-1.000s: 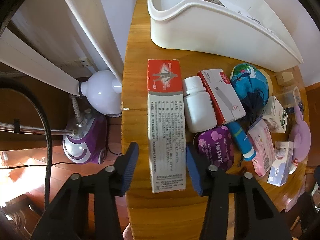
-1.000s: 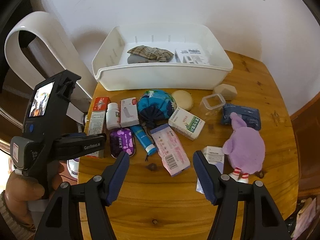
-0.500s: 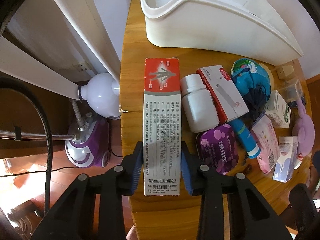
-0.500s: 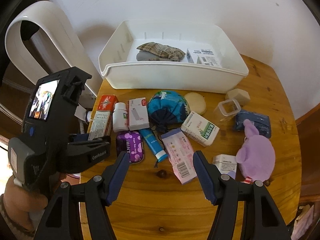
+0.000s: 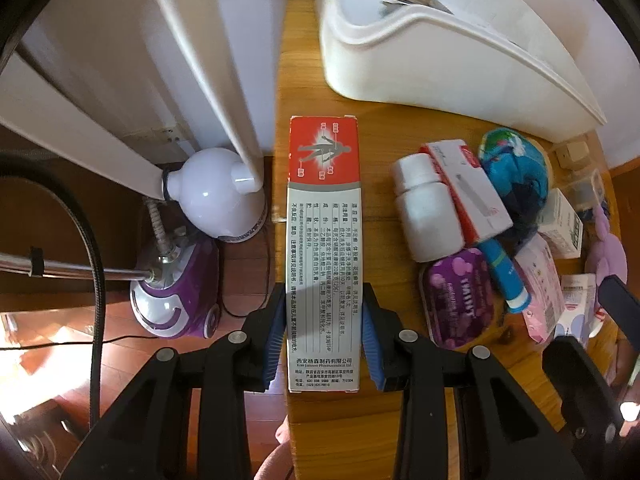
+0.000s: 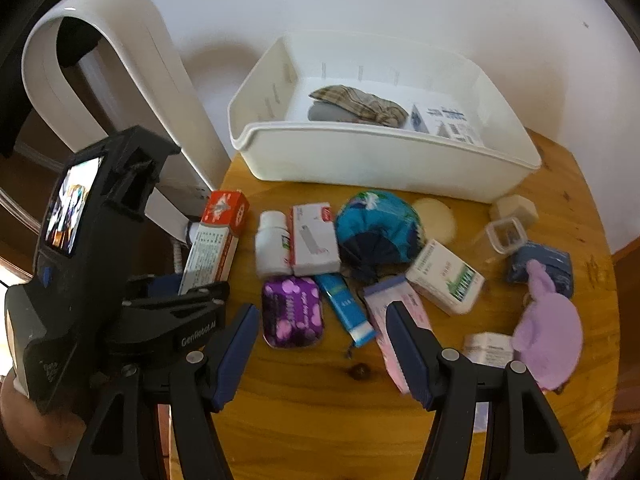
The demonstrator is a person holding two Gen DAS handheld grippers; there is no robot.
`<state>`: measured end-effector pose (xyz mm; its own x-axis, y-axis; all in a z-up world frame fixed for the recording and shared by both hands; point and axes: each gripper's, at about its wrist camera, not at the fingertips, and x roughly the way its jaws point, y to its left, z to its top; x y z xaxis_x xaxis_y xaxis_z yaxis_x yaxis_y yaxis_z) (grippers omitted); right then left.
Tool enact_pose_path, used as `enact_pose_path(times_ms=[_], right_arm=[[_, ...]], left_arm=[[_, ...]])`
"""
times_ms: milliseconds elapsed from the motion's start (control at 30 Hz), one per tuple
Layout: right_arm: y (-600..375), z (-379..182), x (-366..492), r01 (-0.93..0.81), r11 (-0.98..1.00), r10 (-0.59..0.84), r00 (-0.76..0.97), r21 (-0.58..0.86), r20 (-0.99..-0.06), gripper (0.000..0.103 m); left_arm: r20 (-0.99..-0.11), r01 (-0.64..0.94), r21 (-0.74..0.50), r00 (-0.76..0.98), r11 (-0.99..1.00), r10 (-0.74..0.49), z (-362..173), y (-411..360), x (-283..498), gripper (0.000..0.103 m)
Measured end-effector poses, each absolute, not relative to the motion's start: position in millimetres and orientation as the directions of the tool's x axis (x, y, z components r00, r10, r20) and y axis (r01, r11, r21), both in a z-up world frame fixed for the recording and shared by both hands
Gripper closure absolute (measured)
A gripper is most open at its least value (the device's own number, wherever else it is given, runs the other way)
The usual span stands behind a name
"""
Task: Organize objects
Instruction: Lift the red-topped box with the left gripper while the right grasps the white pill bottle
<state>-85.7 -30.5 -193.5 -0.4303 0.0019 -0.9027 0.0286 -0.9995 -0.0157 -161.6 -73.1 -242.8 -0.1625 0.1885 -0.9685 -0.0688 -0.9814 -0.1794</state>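
Keeping left gripper (image 5: 323, 338) clenched on the long medicine box (image 5: 323, 256), lifting level toward the white bin (image 5: 440, 68) upper right, right gripper (image 6: 322, 350) idling open.

The left hand-held gripper (image 5: 323, 336) is built of matte black plastic arms that widen toward the camera, each pinned with round silver screws. Its two fingers carry ribbed blue pads (image 5: 273, 338) on their inner faces. Behind them its body is a chunky black housing with a small lit screen (image 6: 69, 208) on its rear face, a blue button below it, and white lettering along one arm. The right hand-held gripper (image 6: 320, 344) has the same make: black arms, silver screws, ribbed dark blue pads (image 6: 406, 354).
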Motion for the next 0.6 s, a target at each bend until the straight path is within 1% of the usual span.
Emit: enact_pose_path(times_ms=[267, 600], right_arm=[[-40.1, -210.2, -97.3, 0.051, -0.998, 0.009, -0.453, -0.035, -0.892, 0.036], [-72.9, -233.7, -110.6, 0.086, -0.984, 0.093, -0.505, -0.157, -0.858, 0.036]], left_arm=[[-0.959, -0.012, -0.208, -0.195, -0.978, 0.206, -243.1, -89.2, -161.7, 0.065], [-0.937, 0.023, -0.230, -0.275, -0.973, 0.215, -231.5, -114.7, -148.0, 0.066]])
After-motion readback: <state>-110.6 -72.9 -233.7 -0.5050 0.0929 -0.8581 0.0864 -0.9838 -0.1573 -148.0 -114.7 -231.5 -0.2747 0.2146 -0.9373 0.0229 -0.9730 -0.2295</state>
